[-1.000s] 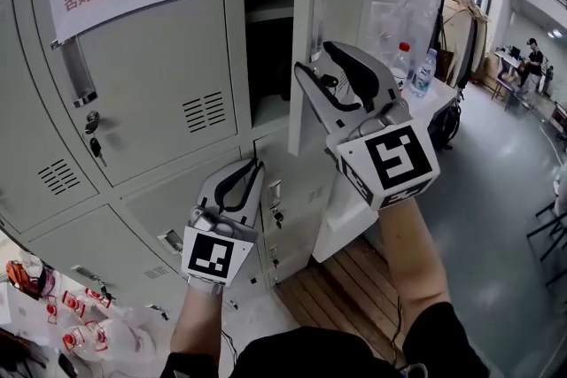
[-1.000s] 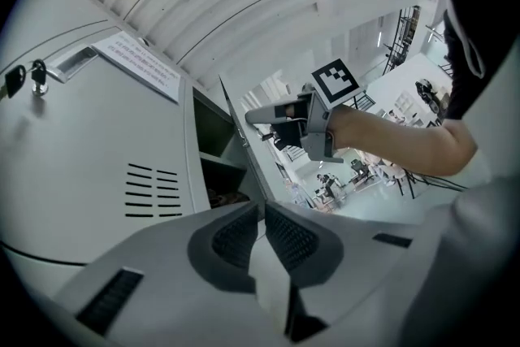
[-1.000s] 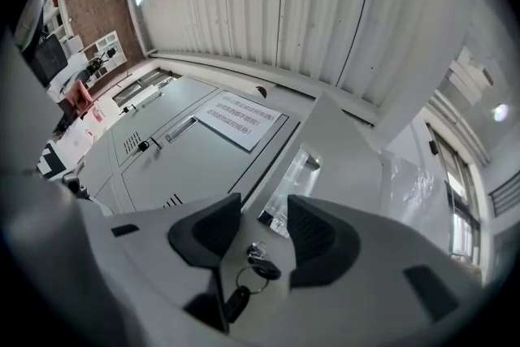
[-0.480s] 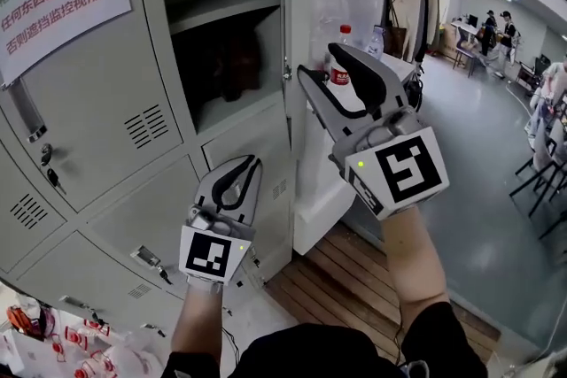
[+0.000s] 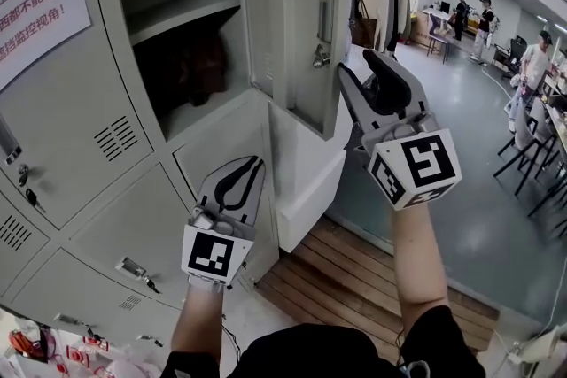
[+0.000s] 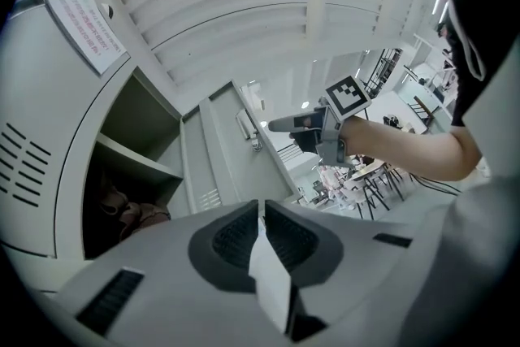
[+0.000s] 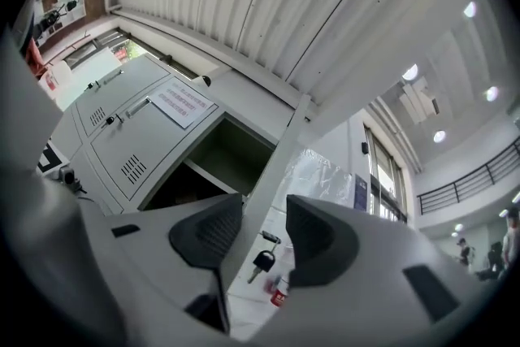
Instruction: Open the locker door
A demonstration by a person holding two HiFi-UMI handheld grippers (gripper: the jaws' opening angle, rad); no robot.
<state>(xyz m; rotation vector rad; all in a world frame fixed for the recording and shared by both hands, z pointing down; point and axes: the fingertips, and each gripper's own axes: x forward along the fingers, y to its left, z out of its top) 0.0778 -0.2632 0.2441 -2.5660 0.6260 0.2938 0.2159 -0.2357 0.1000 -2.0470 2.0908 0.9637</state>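
Clearest in right gripper view: key (image 7: 262, 262)

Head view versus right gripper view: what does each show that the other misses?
Only the head view shows the left gripper, shut, and the wooden floor. Only the right gripper view shows the ceiling lights and a red-labelled bottle. Both show the open locker door, the dark compartment behind it and the paper notice.

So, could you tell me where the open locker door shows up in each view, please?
Head view: top centre, the locker door swung out.
Left gripper view: just left of centre.
Right gripper view: edge-on, running up the middle.
Shared landmark: the paper notice to the door's left.
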